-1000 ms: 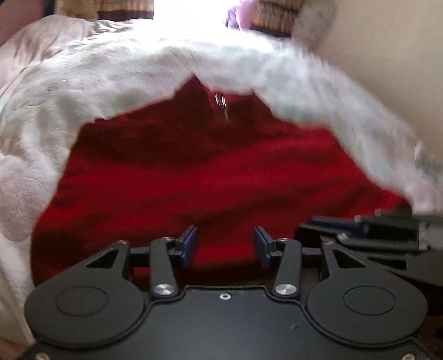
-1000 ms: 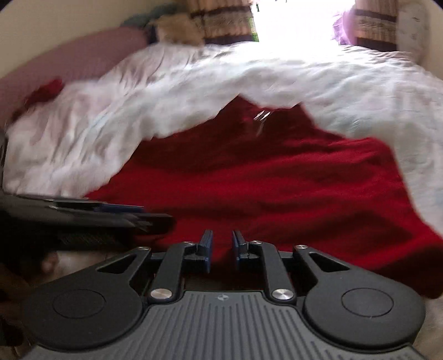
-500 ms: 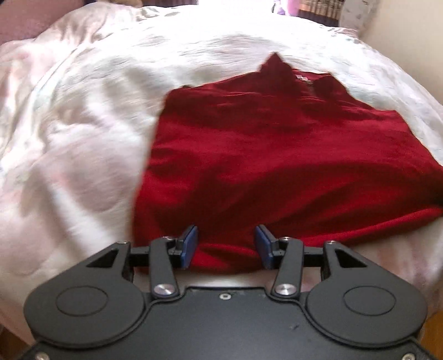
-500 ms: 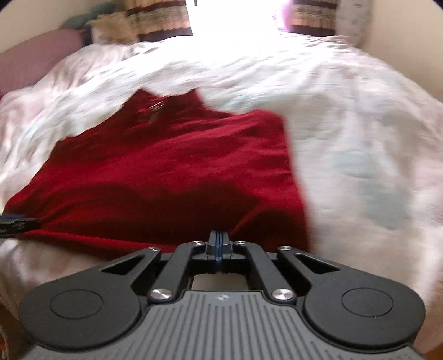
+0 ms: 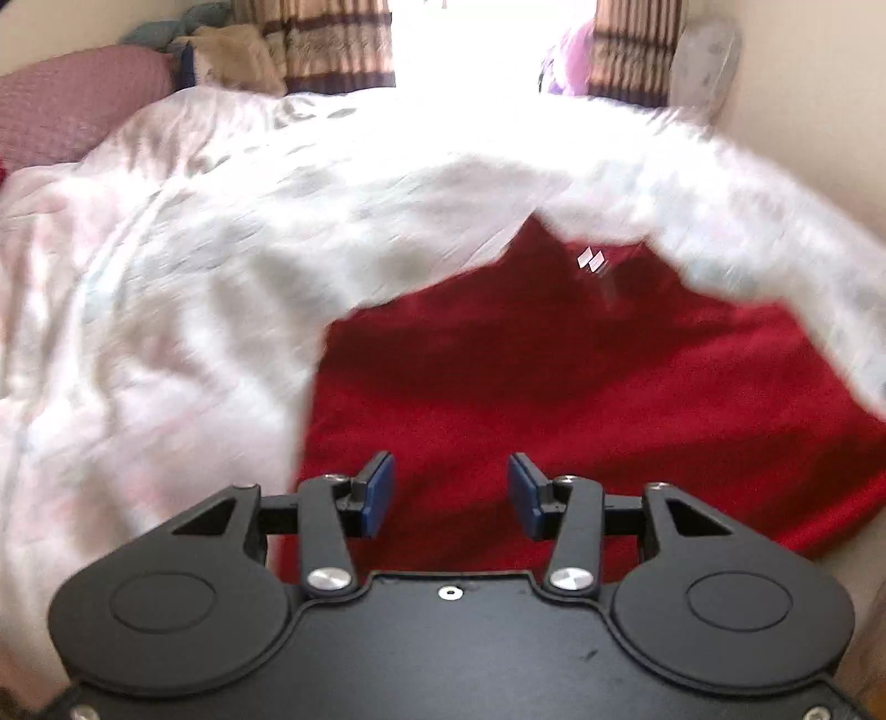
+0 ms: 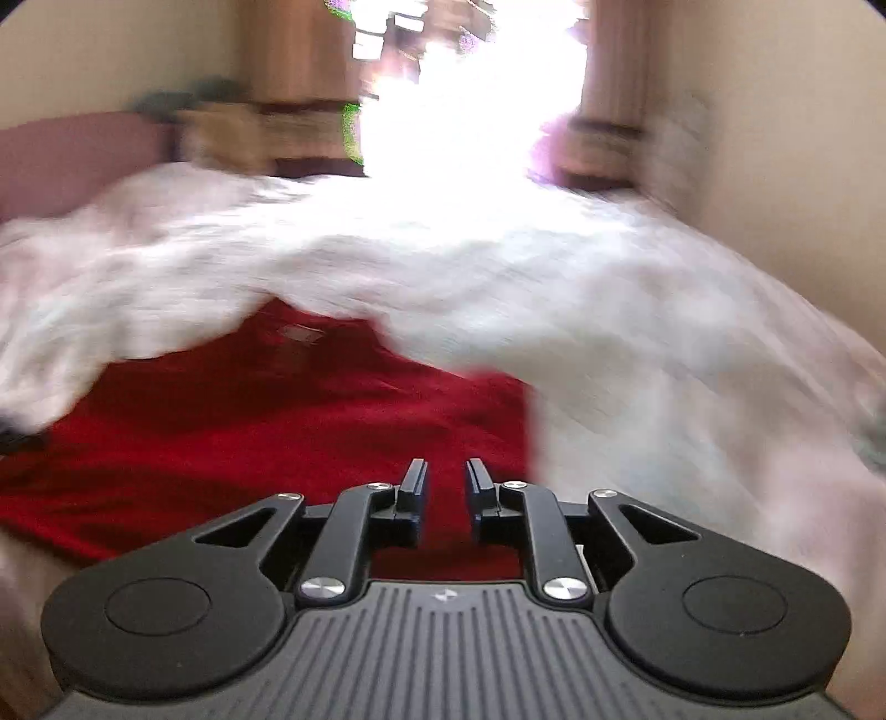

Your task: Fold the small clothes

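Observation:
A red garment (image 5: 581, 387) lies spread flat on the white bedspread (image 5: 194, 277), its collar with a small white label (image 5: 591, 259) at the far end. My left gripper (image 5: 449, 493) is open above the garment's near left hem, nothing between its blue pads. In the right wrist view the same red garment (image 6: 277, 432) fills the lower left, and my right gripper (image 6: 447, 490) is open with a narrow gap over the near right corner. Both views are blurred by motion.
The white bedspread (image 6: 637, 360) covers the whole bed. A pink pillow (image 5: 72, 105) and folded cloths sit at the far left by striped curtains (image 5: 332, 44). A bright window lies beyond, and a beige wall (image 5: 819, 83) on the right.
The right gripper, shut half a second ago, has opened and tilted up. The left gripper stayed open and shifted toward the garment's left side. Both views swung.

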`<state>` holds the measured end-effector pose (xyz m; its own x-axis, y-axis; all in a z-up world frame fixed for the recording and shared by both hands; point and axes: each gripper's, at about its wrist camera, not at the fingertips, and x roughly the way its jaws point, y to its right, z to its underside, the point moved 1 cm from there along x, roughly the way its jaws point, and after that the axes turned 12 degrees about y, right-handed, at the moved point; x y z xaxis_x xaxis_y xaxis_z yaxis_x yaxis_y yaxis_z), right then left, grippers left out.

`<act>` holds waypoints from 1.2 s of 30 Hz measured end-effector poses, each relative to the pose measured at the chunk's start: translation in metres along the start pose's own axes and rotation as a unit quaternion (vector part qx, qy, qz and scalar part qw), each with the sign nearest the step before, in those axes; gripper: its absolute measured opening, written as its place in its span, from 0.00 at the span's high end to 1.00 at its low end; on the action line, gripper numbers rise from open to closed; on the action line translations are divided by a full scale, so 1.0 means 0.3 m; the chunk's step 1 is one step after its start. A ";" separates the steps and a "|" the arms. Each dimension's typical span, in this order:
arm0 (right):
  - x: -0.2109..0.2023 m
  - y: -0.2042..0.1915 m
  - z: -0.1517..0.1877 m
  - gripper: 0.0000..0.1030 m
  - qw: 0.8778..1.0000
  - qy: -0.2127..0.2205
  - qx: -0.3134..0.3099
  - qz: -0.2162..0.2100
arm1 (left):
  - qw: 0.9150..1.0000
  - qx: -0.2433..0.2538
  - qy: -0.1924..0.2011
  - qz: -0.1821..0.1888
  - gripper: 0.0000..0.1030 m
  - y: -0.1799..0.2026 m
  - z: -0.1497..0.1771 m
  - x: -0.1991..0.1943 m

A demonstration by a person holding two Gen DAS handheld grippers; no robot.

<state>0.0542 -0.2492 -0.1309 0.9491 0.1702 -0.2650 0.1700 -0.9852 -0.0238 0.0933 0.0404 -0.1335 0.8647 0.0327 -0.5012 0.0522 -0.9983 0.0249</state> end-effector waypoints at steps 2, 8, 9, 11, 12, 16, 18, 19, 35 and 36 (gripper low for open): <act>0.060 -0.068 -0.022 0.80 0.998 -0.005 0.016 -0.055 | 1.000 -0.014 0.017 0.017 0.55 0.042 -0.015 0.030; 0.157 -0.312 -0.006 0.80 0.988 -0.028 -0.027 -0.150 | 0.998 -0.050 -0.016 0.031 0.55 0.131 0.060 0.100; 0.167 -0.329 0.003 0.85 0.987 -0.041 -0.029 -0.155 | 0.998 -0.043 -0.029 0.021 0.55 0.133 0.074 0.123; 0.204 -0.333 0.030 0.83 0.987 -0.071 -0.024 -0.145 | 0.998 -0.029 -0.044 0.016 0.53 0.130 0.092 0.144; 0.221 -0.321 0.044 0.83 0.987 -0.081 -0.020 -0.139 | 0.999 -0.021 -0.040 0.011 0.53 0.120 0.095 0.149; 0.242 -0.218 0.082 0.83 0.992 -0.088 -0.002 -0.088 | 0.998 -0.002 -0.038 -0.053 0.53 0.042 0.101 0.174; 0.247 -0.131 0.083 0.89 0.994 -0.086 0.018 -0.057 | 0.997 -0.007 -0.043 -0.060 0.53 -0.016 0.107 0.180; 0.248 -0.089 0.083 0.93 0.994 -0.090 0.032 -0.047 | 0.997 -0.012 -0.040 -0.062 0.53 -0.046 0.108 0.176; 0.203 0.227 0.121 0.65 0.987 -0.086 0.068 0.118 | 0.996 -0.010 -0.025 -0.080 0.55 -0.142 0.068 0.168; 0.203 0.225 0.105 0.66 0.988 -0.077 0.067 0.120 | 0.997 -0.012 -0.016 -0.081 0.55 -0.134 0.036 0.166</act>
<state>0.1150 -0.3059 -0.1791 0.9043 -0.0633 -0.4222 -0.1005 -0.9927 -0.0665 0.1287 0.0815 -0.1688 0.8277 0.1911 -0.5276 0.2014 -0.9788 -0.0385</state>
